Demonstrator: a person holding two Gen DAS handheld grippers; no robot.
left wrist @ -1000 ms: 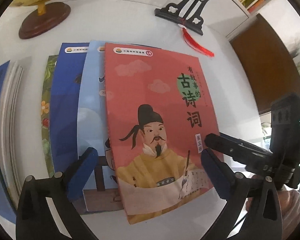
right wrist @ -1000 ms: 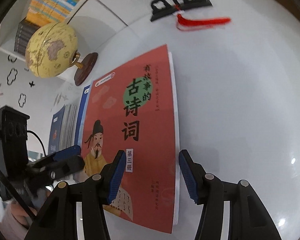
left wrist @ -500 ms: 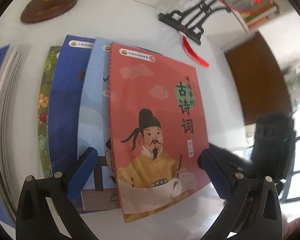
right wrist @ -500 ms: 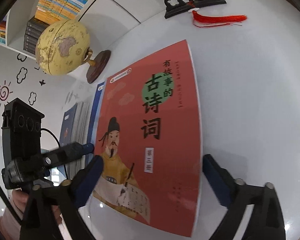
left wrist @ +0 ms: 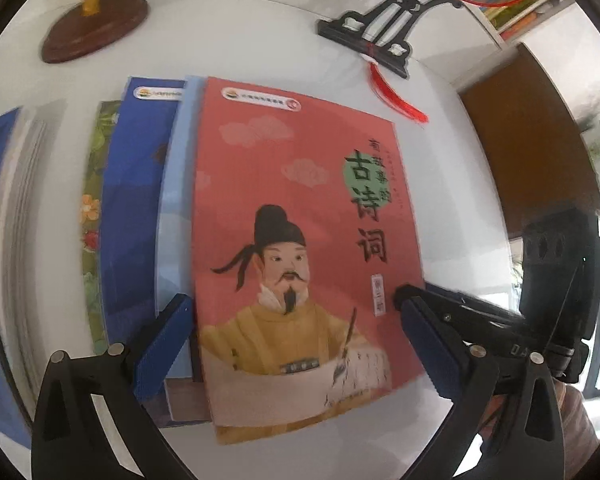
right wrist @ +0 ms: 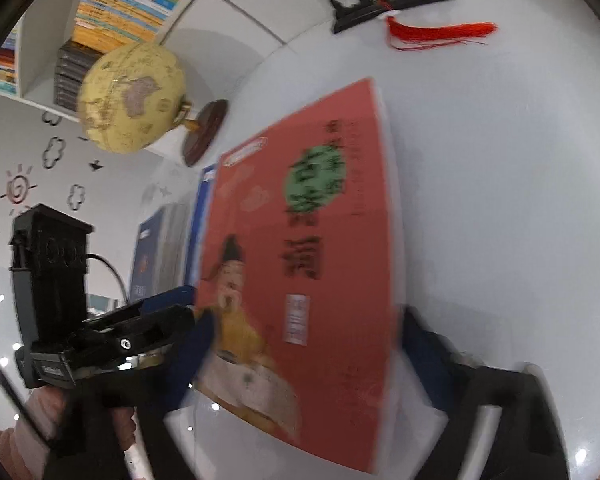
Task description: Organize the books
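A red book (left wrist: 300, 208) with a drawn figure in yellow lies on top of a fanned row of books: a light blue one (left wrist: 176, 220), a dark blue one (left wrist: 136, 200) and a green flowered one (left wrist: 92, 220). My left gripper (left wrist: 294, 308) is open, its blue pads wide apart on either side of the red book's lower part. In the left wrist view my right gripper (left wrist: 412, 294) has its tips at the book's right edge. In the blurred right wrist view the right gripper (right wrist: 308, 340) is closing with the red book (right wrist: 300, 240) between its jaws; no pad visibly presses on it.
Everything rests on a white table (left wrist: 240, 48). At the left edge stands a thick stack of books (left wrist: 4, 240). A yellow globe (right wrist: 132, 96) on a brown base is at the back left. A black fan stand (left wrist: 380, 28) with a red tassel (left wrist: 396, 92) is at the back right.
The right gripper's jaws went from narrow to wide and are now blurred in motion. The red book has shifted left and covers more of the light blue book. The left gripper stayed open.
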